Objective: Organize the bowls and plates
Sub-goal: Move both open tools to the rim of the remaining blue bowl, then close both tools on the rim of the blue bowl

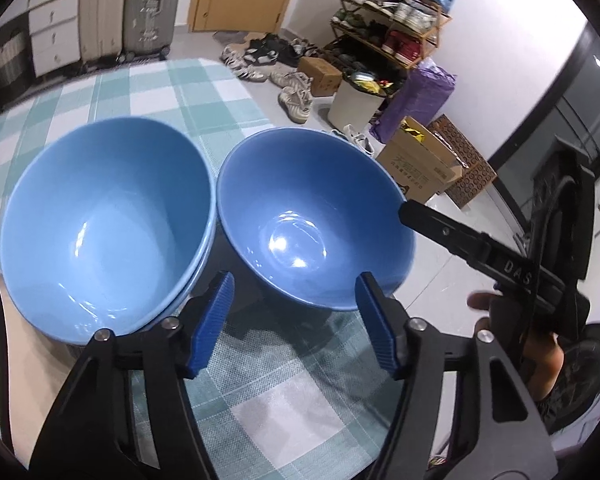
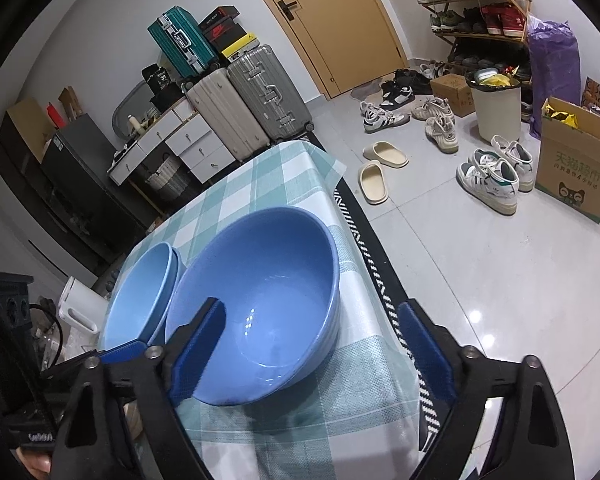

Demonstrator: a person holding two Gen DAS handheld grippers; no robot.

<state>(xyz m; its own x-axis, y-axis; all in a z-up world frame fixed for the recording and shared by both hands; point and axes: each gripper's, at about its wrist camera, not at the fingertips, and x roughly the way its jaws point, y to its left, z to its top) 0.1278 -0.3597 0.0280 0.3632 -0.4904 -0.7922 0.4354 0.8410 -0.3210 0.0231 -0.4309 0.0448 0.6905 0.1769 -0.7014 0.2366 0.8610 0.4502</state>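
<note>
My right hand-held gripper [image 2: 312, 354] straddles the bowl's [image 2: 260, 300] near rim, unclenched; glazed, slippery, breakable, so I'd pinch the rim wall.

Behind my table there's a tan door [image 2: 332, 28], suitcases [image 2: 248, 108] against the white wall, and a packed shoe rack [image 2: 472, 4]. Glossy grey tile floor [image 2: 500, 280], sneakers everywhere.

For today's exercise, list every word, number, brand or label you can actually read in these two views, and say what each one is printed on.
"DAS": white letters on the black arm of the right gripper, left wrist view; the rest is cut off.
"天猫超市": green print on the cardboard box, right wrist view; the smaller line beneath is too blurred.
"36": on a black item atop the drawers, only just legible.
Shoebox logos and shoe brands: too small to read.
</note>
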